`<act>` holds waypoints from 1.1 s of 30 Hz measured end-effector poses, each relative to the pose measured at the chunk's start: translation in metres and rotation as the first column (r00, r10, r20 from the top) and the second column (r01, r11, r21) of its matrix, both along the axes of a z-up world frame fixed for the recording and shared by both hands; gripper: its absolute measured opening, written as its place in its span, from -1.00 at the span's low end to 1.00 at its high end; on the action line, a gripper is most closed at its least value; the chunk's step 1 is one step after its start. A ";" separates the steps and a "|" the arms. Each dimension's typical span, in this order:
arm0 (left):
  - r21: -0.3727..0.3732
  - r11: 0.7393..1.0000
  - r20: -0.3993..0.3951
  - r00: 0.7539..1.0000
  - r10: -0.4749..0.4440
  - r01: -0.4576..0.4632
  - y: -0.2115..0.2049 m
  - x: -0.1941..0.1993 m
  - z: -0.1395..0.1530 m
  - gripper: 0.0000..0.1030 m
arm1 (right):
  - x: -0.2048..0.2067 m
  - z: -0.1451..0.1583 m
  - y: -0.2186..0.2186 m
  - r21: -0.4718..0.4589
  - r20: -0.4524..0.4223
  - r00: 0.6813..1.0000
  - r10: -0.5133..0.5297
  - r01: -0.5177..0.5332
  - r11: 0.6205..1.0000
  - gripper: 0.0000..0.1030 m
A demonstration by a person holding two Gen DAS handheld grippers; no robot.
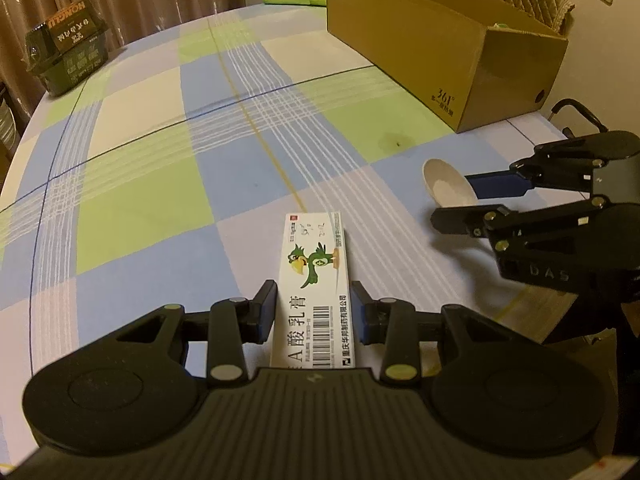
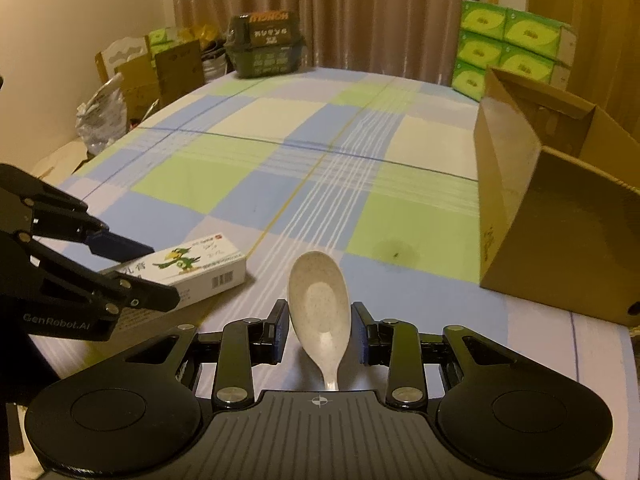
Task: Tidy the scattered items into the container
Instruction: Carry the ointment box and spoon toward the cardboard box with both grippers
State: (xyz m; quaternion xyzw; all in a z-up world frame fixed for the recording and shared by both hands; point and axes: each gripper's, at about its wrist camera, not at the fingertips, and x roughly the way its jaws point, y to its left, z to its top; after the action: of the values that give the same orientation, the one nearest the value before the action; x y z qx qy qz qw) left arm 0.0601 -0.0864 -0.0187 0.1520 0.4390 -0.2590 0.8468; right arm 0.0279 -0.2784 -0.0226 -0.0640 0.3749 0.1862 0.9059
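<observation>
A white ointment box [image 1: 315, 280] with a green bird picture lies on the checked tablecloth between the fingers of my left gripper [image 1: 314, 304]. The jaws are open, with small gaps on both sides of the box. It also shows in the right wrist view [image 2: 192, 266]. A speckled white spoon [image 2: 320, 300] lies bowl-up between the fingers of my right gripper [image 2: 320, 326], which is open around it. The spoon [image 1: 448, 184] and right gripper [image 1: 460, 200] show in the left wrist view. The open brown cardboard box [image 1: 448, 48] stands at the far right, also in the right wrist view [image 2: 560, 216].
A dark green package [image 1: 68, 56] sits at the table's far left edge. Green tissue packs [image 2: 512, 48] are stacked behind the cardboard box. A dark stain [image 2: 394, 254] marks the cloth near the box. Bags and cartons [image 2: 152, 72] stand beyond the table's left side.
</observation>
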 end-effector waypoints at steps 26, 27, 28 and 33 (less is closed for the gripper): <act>-0.004 0.999 -0.052 0.998 0.039 -0.039 -0.004 0.007 -0.014 -0.36 | -0.004 0.000 -0.008 0.011 -0.017 0.999 -0.028 0.028 1.000 -0.42; -0.010 0.999 -0.046 0.998 0.042 -0.043 -0.004 0.006 -0.011 -0.36 | -0.005 0.001 -0.008 0.012 -0.015 1.000 -0.028 0.028 1.000 -0.42; -0.013 0.999 -0.042 0.998 0.043 -0.044 -0.003 0.006 -0.008 -0.36 | -0.005 0.002 -0.008 0.012 -0.013 1.000 -0.027 0.027 1.000 -0.42; -0.028 0.999 -0.027 0.999 0.043 -0.043 -0.005 0.005 0.003 -0.36 | -0.008 0.008 -0.007 0.014 0.001 1.000 -0.028 0.028 1.000 -0.42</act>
State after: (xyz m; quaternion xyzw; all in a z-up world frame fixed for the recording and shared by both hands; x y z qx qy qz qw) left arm 0.0652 -0.0914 -0.0154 0.1271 0.4494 -0.2489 0.8485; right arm 0.0203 -0.2859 -0.0147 -0.0526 0.3737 0.1761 0.9091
